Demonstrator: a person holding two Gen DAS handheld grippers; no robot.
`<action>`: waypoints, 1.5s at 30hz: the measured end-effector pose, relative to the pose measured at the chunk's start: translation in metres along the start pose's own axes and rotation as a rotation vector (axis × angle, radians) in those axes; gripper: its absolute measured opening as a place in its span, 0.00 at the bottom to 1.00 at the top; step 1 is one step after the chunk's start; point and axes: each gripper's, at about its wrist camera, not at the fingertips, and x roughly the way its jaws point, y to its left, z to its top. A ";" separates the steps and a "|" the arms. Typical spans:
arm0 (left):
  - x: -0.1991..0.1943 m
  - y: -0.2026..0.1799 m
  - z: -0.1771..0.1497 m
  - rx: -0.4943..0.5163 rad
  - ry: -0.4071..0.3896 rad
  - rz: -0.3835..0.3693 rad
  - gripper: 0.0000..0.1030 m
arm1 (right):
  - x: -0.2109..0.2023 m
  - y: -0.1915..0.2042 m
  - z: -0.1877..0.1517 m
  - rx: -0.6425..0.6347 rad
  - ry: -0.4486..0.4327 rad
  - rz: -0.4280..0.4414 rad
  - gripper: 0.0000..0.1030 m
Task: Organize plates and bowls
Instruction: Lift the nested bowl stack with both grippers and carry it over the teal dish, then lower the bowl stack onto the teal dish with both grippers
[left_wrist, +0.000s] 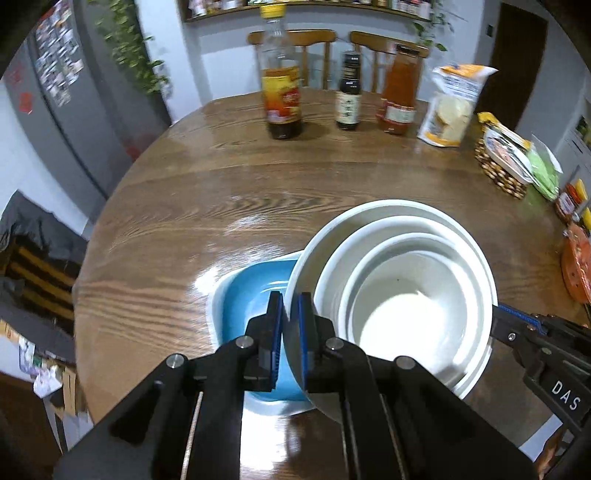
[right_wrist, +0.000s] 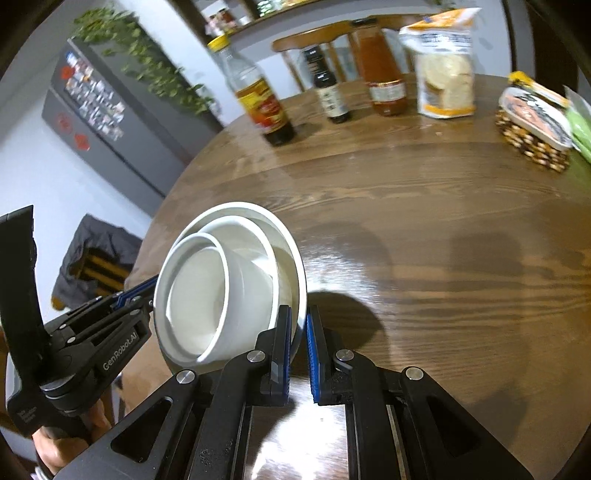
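A: Two hand-held grippers carry a nest of white bowls (left_wrist: 402, 295) above a round wooden worktop (left_wrist: 207, 192). The left hand-held gripper (left_wrist: 291, 332) is clenched on the rim of the outermost bowl (left_wrist: 369, 214), one pad inside the wall, one outside. The right hand-held gripper (right_wrist: 299, 343) grips the opposite rim the same way.

B: And where does the stack sit between them?

A: It hangs between the two pairs of jaws, clear of the wood by its shadow in the right wrist view. A medium bowl (right_wrist: 255, 236) and a small bowl (right_wrist: 199, 291) lie inside the big one. Just beyond and beneath the left jaws rests a blue square dish (left_wrist: 251, 295).

B: Which step is this, in your reading?

A: A two-handed carry, I judge, with the nest likely bound for the blue dish or a place beside it. The next move calls for both grips to travel level and together, then lower before letting go.

B: How is the stack oriented?

A: Mouths up, slightly tilted; the inner bowls have slid off-centre toward the left jaws. Being round, it has no long axis but the vertical one.
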 end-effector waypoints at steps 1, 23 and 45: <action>0.000 0.006 -0.001 -0.012 0.002 0.011 0.04 | 0.003 0.004 0.001 -0.007 0.006 0.006 0.13; 0.044 0.058 -0.005 -0.108 0.120 0.067 0.04 | 0.066 0.023 0.016 -0.001 0.131 0.023 0.12; 0.062 0.058 0.027 -0.081 0.093 0.073 0.04 | 0.079 0.020 0.044 0.030 0.087 -0.005 0.12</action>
